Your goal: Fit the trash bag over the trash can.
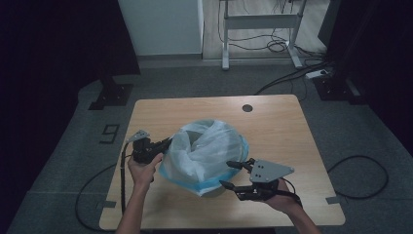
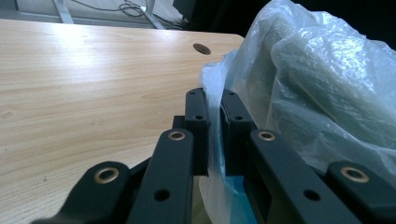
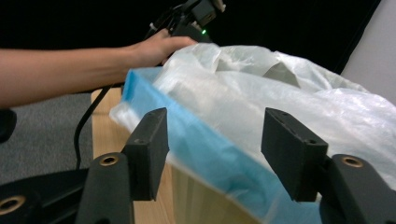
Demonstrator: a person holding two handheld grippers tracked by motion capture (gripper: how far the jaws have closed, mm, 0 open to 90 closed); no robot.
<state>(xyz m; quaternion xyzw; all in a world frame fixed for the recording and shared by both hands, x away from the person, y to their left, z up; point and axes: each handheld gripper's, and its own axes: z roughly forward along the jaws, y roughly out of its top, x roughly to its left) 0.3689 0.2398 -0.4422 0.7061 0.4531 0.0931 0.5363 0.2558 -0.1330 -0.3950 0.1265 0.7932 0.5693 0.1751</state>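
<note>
A translucent white plastic bag (image 1: 207, 151) with a blue band along its rim lies bunched in the middle of the wooden table (image 1: 277, 131). Something greyish shows through it. My left gripper (image 1: 168, 144) sits at the bag's left side. In the left gripper view its jaws (image 2: 214, 100) are shut on a fold of the bag's film (image 2: 317, 93). My right gripper (image 1: 225, 174) is at the bag's near right edge with its jaws open. In the right gripper view the blue band (image 3: 196, 140) runs across between the open fingers (image 3: 148, 140), and no pad presses on it.
A round cable hole (image 1: 247, 107) lies near the table's far edge. Beyond the table stand a white desk frame (image 1: 260, 29), a dark stand base (image 1: 111, 95) and floor cables (image 1: 360, 175). Bare wood stretches left and right of the bag.
</note>
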